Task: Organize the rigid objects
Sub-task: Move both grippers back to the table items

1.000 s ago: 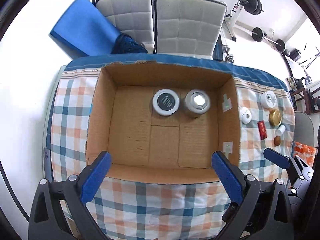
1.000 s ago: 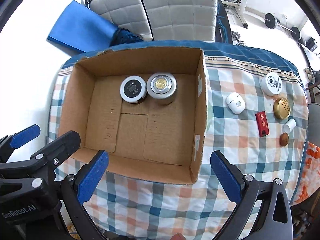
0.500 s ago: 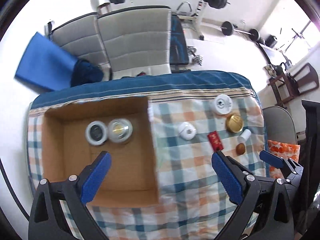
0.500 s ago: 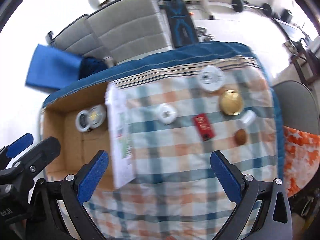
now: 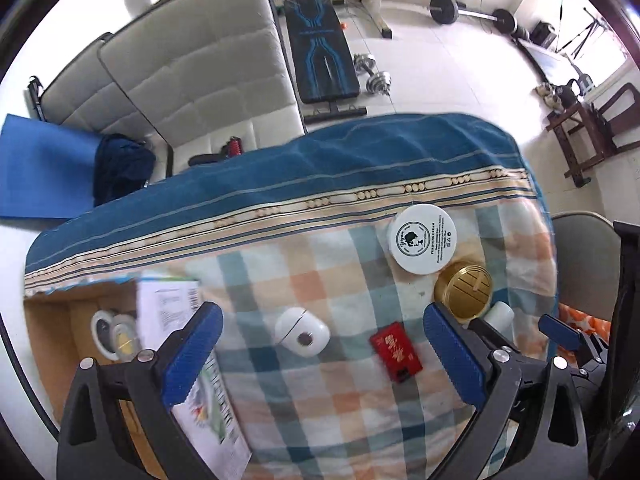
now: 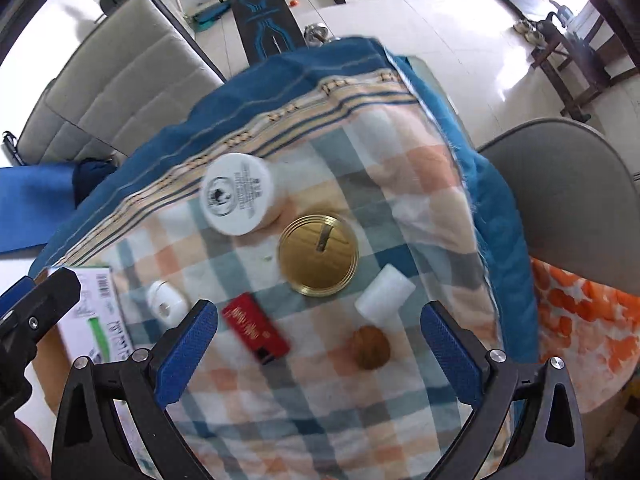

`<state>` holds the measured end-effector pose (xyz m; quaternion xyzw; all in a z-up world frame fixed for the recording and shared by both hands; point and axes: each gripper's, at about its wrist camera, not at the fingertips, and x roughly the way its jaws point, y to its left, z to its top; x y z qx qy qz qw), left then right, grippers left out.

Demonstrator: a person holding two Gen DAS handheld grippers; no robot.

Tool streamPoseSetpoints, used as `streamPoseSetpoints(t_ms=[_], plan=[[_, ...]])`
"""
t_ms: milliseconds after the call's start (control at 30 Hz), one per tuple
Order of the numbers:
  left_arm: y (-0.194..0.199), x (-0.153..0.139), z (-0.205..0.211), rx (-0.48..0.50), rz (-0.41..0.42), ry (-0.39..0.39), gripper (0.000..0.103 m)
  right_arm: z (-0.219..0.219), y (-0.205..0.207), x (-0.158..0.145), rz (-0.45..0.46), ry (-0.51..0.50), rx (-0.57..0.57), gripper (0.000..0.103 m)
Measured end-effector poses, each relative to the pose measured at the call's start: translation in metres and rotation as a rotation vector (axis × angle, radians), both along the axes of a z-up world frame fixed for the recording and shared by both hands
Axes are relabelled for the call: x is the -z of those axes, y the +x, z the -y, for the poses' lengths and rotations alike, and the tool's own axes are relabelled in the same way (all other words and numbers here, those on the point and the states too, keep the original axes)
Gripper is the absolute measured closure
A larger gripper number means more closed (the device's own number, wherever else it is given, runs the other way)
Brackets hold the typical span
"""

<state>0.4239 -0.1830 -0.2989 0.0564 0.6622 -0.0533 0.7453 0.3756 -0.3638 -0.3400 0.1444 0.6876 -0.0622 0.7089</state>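
Loose items lie on the checked tablecloth: a white cream jar (image 5: 423,238) (image 6: 237,193), a gold round tin (image 5: 464,291) (image 6: 318,254), a white earbud case (image 5: 303,331) (image 6: 166,304), a red box (image 5: 396,351) (image 6: 256,330), a small white cylinder (image 6: 385,295) and a brown walnut-like ball (image 6: 371,347). The cardboard box (image 5: 64,320) at the left holds two round jars (image 5: 114,334). My left gripper (image 5: 320,354) is open and empty above the earbud case and red box. My right gripper (image 6: 318,352) is open and empty above the red box and ball.
The table's right edge (image 6: 496,240) drops to a grey chair (image 6: 568,196) and an orange-patterned cloth (image 6: 580,320). Grey cushions (image 5: 192,80), a blue mat (image 5: 36,168) and a weight bench (image 5: 324,64) lie beyond the far edge.
Both grippers have swung right, from over the cardboard box to over the loose items. The box has slid to the left edge of both views. Both stay open.
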Motion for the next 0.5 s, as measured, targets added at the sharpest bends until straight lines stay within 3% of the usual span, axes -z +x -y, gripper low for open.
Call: streamPoseSetpoints(t_ms=[200,300,433,500], plan=[[0.022,0.056,0.025,0.038,-0.101,0.008,0.000,0.001,0.016,0.053,-0.071,0.020,-0.005,0.000],[0.029,0.071,0.037,0.059,-0.124,0.003,0.000,0.005,0.022,0.057,-0.048,0.029,0.010,0.001],[0.036,0.084,0.052,0.094,-0.149,-0.009,0.000,0.011,0.028,0.060,-0.063,0.088,0.023,0.013],[0.039,0.092,0.060,0.115,-0.165,-0.011,0.000,0.014,0.030,0.061,-0.062,0.091,0.021,0.013]])
